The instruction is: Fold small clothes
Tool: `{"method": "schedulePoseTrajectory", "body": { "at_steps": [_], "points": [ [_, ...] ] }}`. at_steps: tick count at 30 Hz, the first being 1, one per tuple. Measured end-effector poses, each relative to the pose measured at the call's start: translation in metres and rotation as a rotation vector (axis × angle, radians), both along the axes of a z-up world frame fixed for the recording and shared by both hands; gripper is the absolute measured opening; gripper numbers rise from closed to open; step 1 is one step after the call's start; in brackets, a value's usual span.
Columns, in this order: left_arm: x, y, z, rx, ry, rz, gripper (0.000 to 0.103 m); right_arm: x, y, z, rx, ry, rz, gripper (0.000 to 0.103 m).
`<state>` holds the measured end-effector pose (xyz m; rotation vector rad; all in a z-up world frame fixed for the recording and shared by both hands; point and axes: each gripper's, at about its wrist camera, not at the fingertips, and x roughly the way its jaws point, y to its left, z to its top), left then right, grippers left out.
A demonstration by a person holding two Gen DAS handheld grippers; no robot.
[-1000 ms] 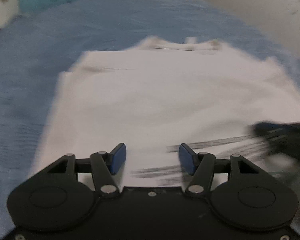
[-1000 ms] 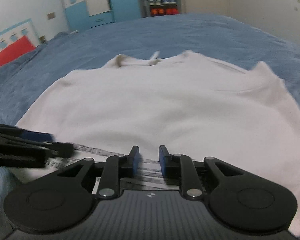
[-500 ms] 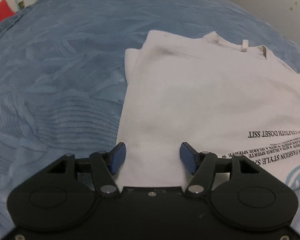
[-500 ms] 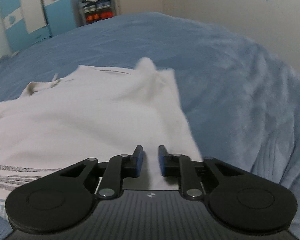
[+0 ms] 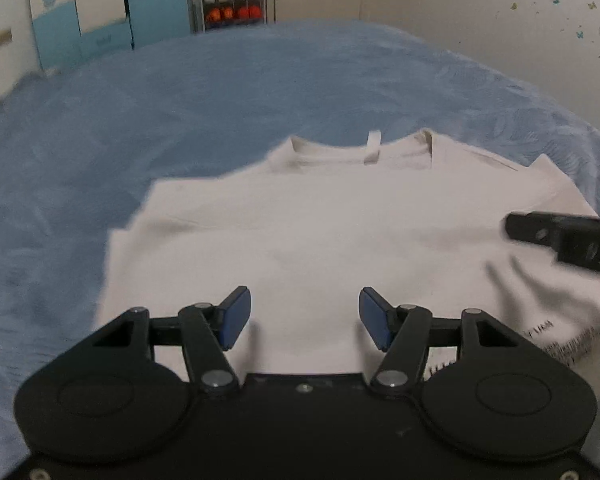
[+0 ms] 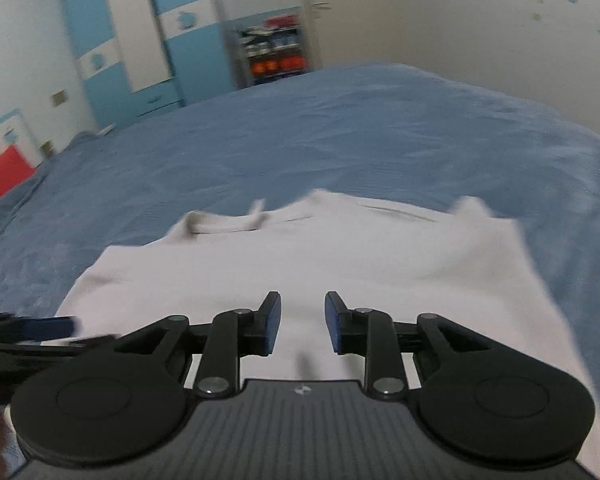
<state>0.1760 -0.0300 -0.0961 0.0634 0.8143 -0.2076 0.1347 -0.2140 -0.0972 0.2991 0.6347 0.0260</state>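
While both views carry motion blur, the main facts read clearly. A white T-shirt (image 5: 320, 232) lies flat on the blue bedspread (image 5: 220, 92), toward the near edge of the bed, its collar (image 5: 364, 148) pointing to the far edge and a small neck tab at the collar's middle. Both sides of the shirt appear folded inward, giving straight left and right edges; a seam line shows near the right shoulder in the right wrist view. Black printed lettering (image 5: 568, 344) is visible at the shirt's near right portion, too blurred to read.

The left gripper (image 5: 305, 318) is positioned over the near middle of the shirt, its blue-padded fingers spread wide with nothing between them; contact with the cloth cannot be confirmed. The right gripper (image 6: 302, 322) sits over the near part of the shirt, right of the left one, its fingers parted by a narrower gap and holding nothing. Each tool appears blurred at the edge of the other's view.

Beyond the far edge of the bed stand a blue-and-white wardrobe (image 6: 140, 44) and a shelf unit (image 6: 274, 54) holding orange items. A red panel (image 6: 2, 178) sits against the left wall.
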Motion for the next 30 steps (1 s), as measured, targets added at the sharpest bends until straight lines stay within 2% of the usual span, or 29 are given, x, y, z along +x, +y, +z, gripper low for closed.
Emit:
{"method": "schedulePoseTrajectory", "body": {
  "at_steps": [2, 5, 6, 10, 13, 15, 17, 19, 21, 23, 25, 26, 28, 29, 30],
  "points": [
    [0.015, 0.000, -0.020, -0.011, 0.048, 0.018, 0.064, 0.016, 0.010, -0.013, -0.006, 0.036, 0.043, 0.032],
    [0.010, -0.001, -0.045, 0.009, 0.025, -0.004, 0.065, 0.028, 0.012, -0.041, 0.004, 0.102, 0.047, 0.031],
    [0.007, -0.002, -0.043, 0.016, 0.018, -0.007, 0.065, 0.026, 0.010, -0.048, 0.010, 0.100, 0.040, 0.026],
    [0.007, 0.004, -0.031, 0.044, 0.017, -0.032, 0.065, 0.019, 0.000, -0.044, 0.002, 0.093, 0.033, 0.024],
    [0.014, 0.028, -0.029, 0.109, 0.022, 0.056, 0.065, 0.021, -0.023, -0.040, -0.010, 0.108, -0.024, 0.024],
    [0.016, 0.055, -0.032, 0.076, 0.053, 0.092, 0.066, 0.019, -0.050, -0.040, 0.011, 0.129, -0.081, 0.024],
    [0.012, 0.083, -0.030, -0.003, 0.064, 0.114, 0.065, 0.011, -0.077, -0.041, 0.015, 0.133, -0.136, 0.022],
    [0.002, 0.099, -0.028, 0.038, 0.055, 0.150, 0.064, -0.002, -0.099, -0.041, -0.011, 0.134, -0.185, 0.020],
    [-0.008, 0.110, -0.034, 0.089, 0.061, 0.182, 0.066, -0.017, -0.115, -0.047, -0.082, 0.137, -0.243, 0.020],
    [-0.017, 0.128, -0.045, 0.002, 0.083, 0.217, 0.067, -0.026, -0.122, -0.059, -0.145, 0.135, -0.244, 0.018],
    [-0.023, 0.142, -0.055, -0.107, 0.076, 0.282, 0.069, -0.025, -0.121, -0.071, -0.163, 0.139, -0.234, 0.018],
    [-0.023, 0.142, -0.057, -0.127, 0.067, 0.304, 0.069, -0.022, -0.117, -0.073, -0.168, 0.144, -0.250, 0.018],
    [-0.023, 0.131, -0.051, -0.086, 0.069, 0.331, 0.067, -0.015, -0.111, -0.067, -0.186, 0.173, -0.280, 0.019],
    [-0.018, 0.124, -0.043, -0.078, 0.076, 0.345, 0.062, -0.013, -0.107, -0.058, -0.182, 0.181, -0.301, 0.021],
    [-0.017, 0.116, -0.029, -0.086, 0.051, 0.329, 0.063, -0.013, -0.102, -0.048, -0.158, 0.166, -0.299, 0.025]
  ]
}}
